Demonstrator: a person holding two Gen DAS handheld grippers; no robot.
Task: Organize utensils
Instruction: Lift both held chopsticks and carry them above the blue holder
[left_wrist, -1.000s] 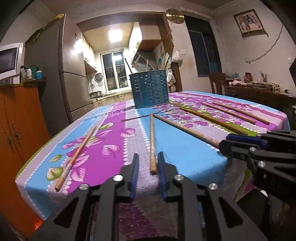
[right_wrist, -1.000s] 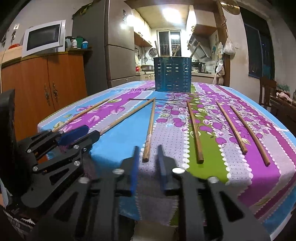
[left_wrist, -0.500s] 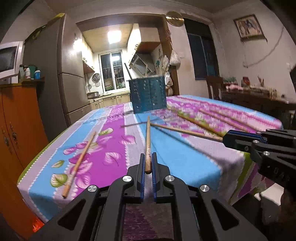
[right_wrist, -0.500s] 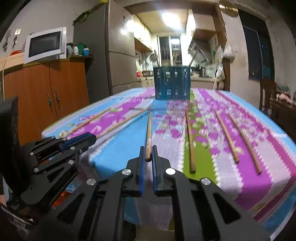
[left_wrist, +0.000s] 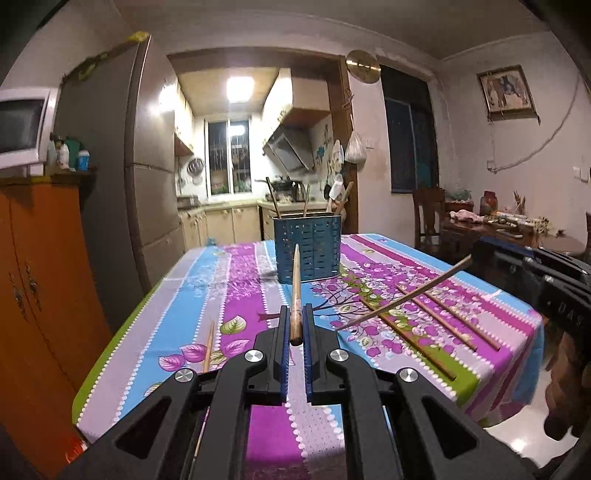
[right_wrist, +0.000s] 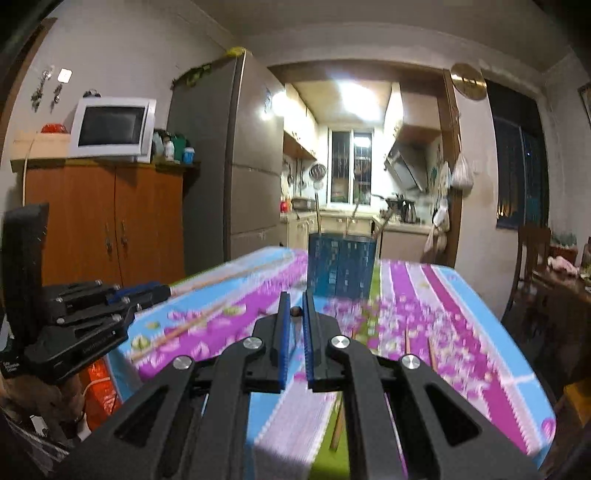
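Note:
My left gripper (left_wrist: 295, 314) is shut on a wooden chopstick (left_wrist: 295, 288) that points forward at the blue slotted utensil holder (left_wrist: 307, 249) on the table. My right gripper (right_wrist: 295, 304) is shut on another chopstick, seen end-on (right_wrist: 295, 311); in the left wrist view that chopstick (left_wrist: 406, 293) slants over the table from the right gripper's black body (left_wrist: 546, 280). The holder (right_wrist: 341, 266) stands ahead in the blurred right view, with three chopsticks upright in it. Several chopsticks (left_wrist: 436, 317) lie on the cloth at right, one (left_wrist: 208, 345) at left.
The table has a purple, blue and green floral cloth (left_wrist: 243, 295). An orange cabinet (left_wrist: 40, 295) and grey fridge (left_wrist: 114, 184) stand to the left, a wooden chair (left_wrist: 428, 218) and side table to the right. The left gripper's body (right_wrist: 81, 317) shows at left in the right view.
Both grippers closed on a chopstick each at the table's near edge and lifted them. The views rose and now look down on the table; the right view is motion-blurred.

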